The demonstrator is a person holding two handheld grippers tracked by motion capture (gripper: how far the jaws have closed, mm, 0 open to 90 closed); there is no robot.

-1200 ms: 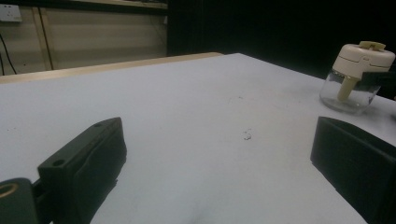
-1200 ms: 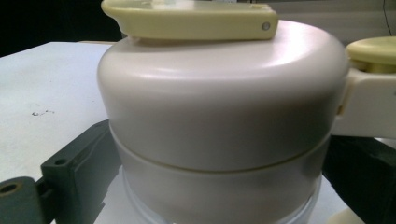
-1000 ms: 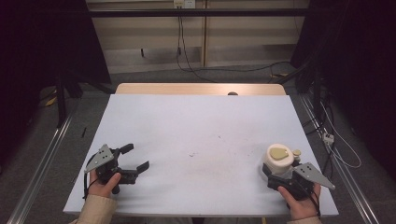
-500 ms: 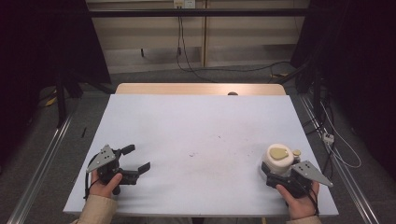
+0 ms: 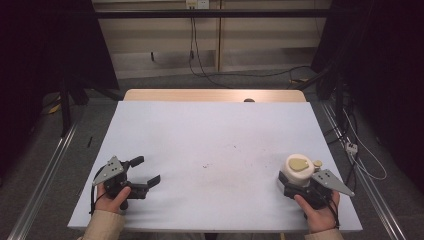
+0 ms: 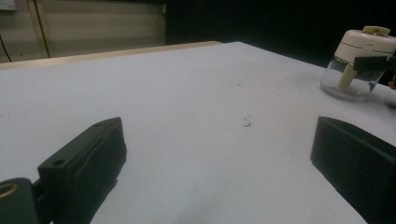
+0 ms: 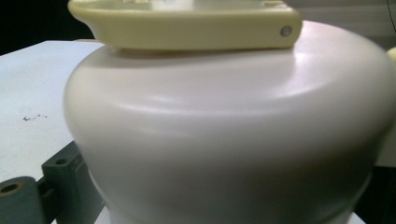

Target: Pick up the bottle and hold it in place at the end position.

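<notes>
At the near edge of the table (image 5: 215,130) the person's two hands rest, one at each corner, each holding a gripper. The right gripper (image 5: 299,186) has its jaws closed around the lower part of a jar (image 5: 299,170), a clear glass body under a cream domed lid with a yellowish flip tab on top; in the right gripper view the lid (image 7: 224,121) sits right against the camera, with one jaw visible beside it at lower left. The jar stands upright on the table near the right front corner, and the grip low on its body looks meant to keep it steady, perhaps for lifting or for work on the lid. The left gripper (image 5: 145,175) lies near the left front corner with its jaws spread wide and nothing between them; it points across the table toward the jar (image 6: 357,63), well apart from it, seemingly waiting. The tabletop is a pale, matte sheet with a few small dark specks (image 5: 207,165) near the middle. Beyond it a strip of bare wood (image 5: 215,95) shows at the far edge. Farther off are a grey floor, trailing cables (image 5: 200,45), a light panelled wall, and dark curtains at both sides.
</notes>
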